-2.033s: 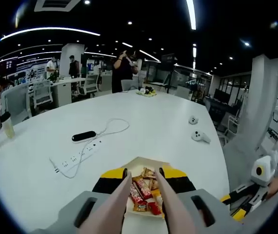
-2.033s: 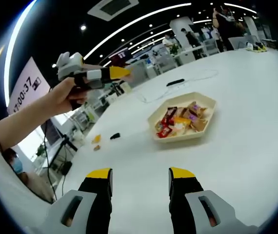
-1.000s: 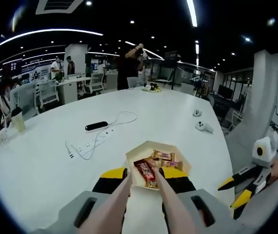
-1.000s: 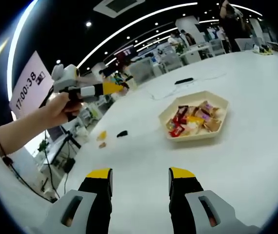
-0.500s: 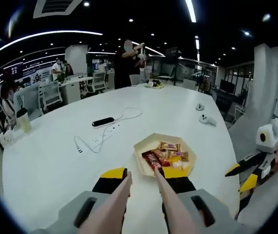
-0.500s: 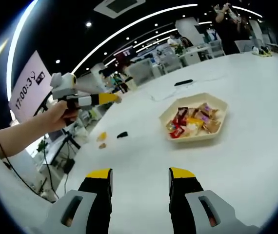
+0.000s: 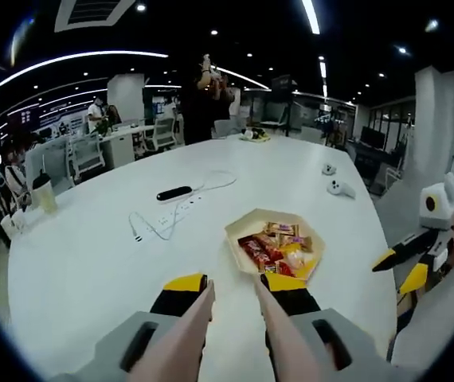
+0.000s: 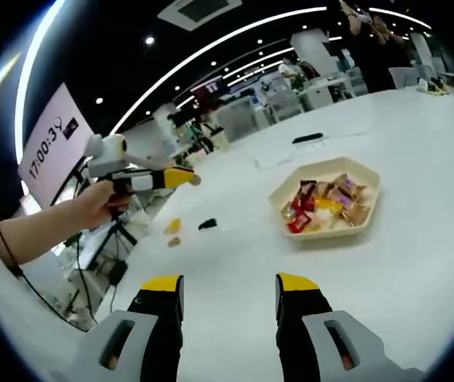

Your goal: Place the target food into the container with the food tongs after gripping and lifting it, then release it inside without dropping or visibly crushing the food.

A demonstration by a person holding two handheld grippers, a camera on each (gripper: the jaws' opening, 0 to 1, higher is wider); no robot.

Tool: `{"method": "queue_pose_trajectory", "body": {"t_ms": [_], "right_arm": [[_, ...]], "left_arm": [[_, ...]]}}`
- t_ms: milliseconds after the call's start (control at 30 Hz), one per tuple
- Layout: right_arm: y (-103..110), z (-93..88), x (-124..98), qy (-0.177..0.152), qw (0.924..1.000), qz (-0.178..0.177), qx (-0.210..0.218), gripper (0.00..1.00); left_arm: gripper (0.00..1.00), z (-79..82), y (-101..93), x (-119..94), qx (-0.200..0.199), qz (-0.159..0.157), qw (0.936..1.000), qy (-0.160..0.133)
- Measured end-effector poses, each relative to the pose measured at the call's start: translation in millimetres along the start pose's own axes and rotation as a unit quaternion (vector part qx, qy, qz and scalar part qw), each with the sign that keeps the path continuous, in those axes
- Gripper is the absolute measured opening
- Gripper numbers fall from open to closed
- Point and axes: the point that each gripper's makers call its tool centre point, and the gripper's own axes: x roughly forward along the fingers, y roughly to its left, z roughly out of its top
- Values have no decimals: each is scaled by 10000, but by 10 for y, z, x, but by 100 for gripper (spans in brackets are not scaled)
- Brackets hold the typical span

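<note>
Beige food tongs (image 7: 211, 306) sit between the jaws of my left gripper (image 7: 233, 282), which is shut on them; the tong tips stand apart with nothing in them. Ahead and to the right lies a hexagonal beige tray (image 7: 268, 214) of wrapped snacks (image 7: 279, 248). In the right gripper view a hand holds the left gripper (image 8: 163, 178) above the table, left of the tray (image 8: 326, 231). Below it, a yellow piece (image 8: 173, 226), a brown piece (image 8: 174, 240) and a small black item (image 8: 207, 224) lie on the table. My right gripper (image 8: 228, 290) is open and holds nothing; it also appears at the right (image 7: 400, 268).
On the white table (image 7: 84, 263) are a power strip with cable (image 7: 151, 227), a black bar-shaped object (image 7: 174, 192), two white controllers (image 7: 338, 187) and a cup (image 7: 44, 191) at the far left. The table edge runs close on the right. People and office chairs stand beyond.
My left gripper has drawn back and dropped lower, so the tray, once between the tong tips, now lies ahead and to the right. The right gripper stays open.
</note>
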Motion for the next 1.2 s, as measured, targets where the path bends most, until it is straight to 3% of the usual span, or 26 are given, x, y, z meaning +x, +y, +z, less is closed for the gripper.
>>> {"method": "queue_pose_trajectory", "body": {"t_ms": [300, 400, 600, 1200], "right_arm": [[5, 5, 28, 28, 10000, 6, -59, 47], [46, 66, 31, -104, 9999, 88, 3, 51], [137, 66, 78, -28, 9994, 148, -317, 54], [141, 22, 241, 215, 9990, 169, -363, 53]], "left_arm": [[26, -116, 69, -42, 76, 54, 9999, 52], [26, -134, 102, -52, 203, 116, 9997, 49], [27, -173, 145, -61, 364, 149, 9992, 77], [27, -411, 293, -90, 212, 110, 9994, 262]]}}
